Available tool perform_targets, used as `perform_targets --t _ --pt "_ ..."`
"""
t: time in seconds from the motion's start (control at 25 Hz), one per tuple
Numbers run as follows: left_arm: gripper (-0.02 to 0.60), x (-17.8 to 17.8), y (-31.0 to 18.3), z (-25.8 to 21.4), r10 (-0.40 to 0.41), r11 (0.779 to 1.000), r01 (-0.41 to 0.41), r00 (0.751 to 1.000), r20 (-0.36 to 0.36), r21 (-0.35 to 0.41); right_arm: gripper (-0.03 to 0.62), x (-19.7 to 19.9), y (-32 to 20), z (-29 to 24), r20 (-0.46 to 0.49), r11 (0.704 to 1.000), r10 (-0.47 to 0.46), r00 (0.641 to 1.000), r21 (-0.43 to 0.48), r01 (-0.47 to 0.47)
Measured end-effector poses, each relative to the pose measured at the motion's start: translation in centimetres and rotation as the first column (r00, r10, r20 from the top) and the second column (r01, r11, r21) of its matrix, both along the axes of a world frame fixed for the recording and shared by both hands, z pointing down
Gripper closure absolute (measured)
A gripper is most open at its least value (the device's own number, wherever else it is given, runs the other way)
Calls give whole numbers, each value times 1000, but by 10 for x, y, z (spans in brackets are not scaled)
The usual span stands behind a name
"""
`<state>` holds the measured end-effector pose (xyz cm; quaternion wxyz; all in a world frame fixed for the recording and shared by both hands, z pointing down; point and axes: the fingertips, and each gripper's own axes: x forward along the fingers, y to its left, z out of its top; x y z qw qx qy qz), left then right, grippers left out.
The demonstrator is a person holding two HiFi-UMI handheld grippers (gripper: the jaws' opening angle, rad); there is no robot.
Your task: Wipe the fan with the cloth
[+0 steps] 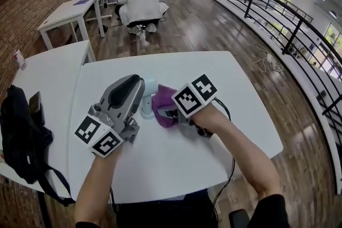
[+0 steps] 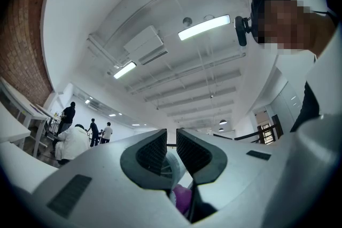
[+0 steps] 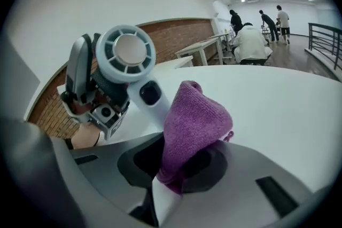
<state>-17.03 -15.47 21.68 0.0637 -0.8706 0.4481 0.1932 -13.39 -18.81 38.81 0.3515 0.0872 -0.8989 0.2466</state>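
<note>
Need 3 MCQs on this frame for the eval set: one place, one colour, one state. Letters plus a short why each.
1. Where does the black bag lie?
A. on the neighbouring table at the head view's left
B. on the wooden floor
C. on a chair

2. What colour is the cloth?
A. yellow
B. purple
C. green

3. What is the left gripper doing?
A. standing wide open, empty
B. clamping the cloth
C. clamping the fan by its handle

Key:
1 A: the bag sits on that white tabletop, one strap hanging over the edge.
2 B: the cloth bunched in the right gripper is plainly purple in every view.
3 C: the right gripper view shows the left gripper closed on the handle below the fan's round head.
</note>
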Motion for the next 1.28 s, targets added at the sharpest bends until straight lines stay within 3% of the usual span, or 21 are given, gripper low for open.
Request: perform_targets --t 0.16,0.28,0.32,0.4,0.44,0.48,0.56,0.68,0.88,1.0,1.12,1.16,1.28 --pt "518 -5 -1 2 -10 1000 11 1000 9 -12 525 14 17 3 -38 996 -91 995 -6 91" --pt "518 -7 -1 1 -15 1000 15 1000 13 -14 525 10 -8 -33 124 999 2 992 50 -8" --pt "518 -7 -1 1 -17 1000 17 1000 9 -14 525 7 -22 -52 224 996 65 972 46 -77" --pt "518 -7 -1 0 -22 1000 22 1000 -3 -12 525 0 -45 -83 408 982 188 894 -54 -182" --pt "518 -7 -2 0 -23 1000 23 1000 -7 -11 525 -5 -50 -88 458 973 231 858 -135 -190" --pt "518 -7 -2 0 -23 1000 23 1000 -10 -12 525 -12 -50 -86 471 963 252 845 -209 -171" --pt "518 -6 -1 2 -22 1000 22 1000 -12 -14 525 -24 -36 -59 399 956 223 889 -268 -120" --pt "518 -6 2 4 -24 1000 24 1000 -1 -18 525 -27 -18 -13 214 981 120 969 -176 -83" --pt "518 -9 19 13 -28 999 32 995 96 -42 525 -8 0 -4 58 997 -65 996 -40 67" --pt "518 -17 33 37 -90 988 114 974 206 -105 525 9 -4 -16 111 998 -70 991 13 69" --pt "517 -19 26 70 -155 954 228 931 330 -195 525 20 -35 -35 263 997 68 962 8 -73" --pt "501 -17 20 79 -170 943 257 919 357 -213 525 22 -45 -40 302 993 111 947 4 -117" --pt "366 -9 1 88 -219 915 323 901 375 -242 525 24 -65 -48 339 977 168 926 71 -203"
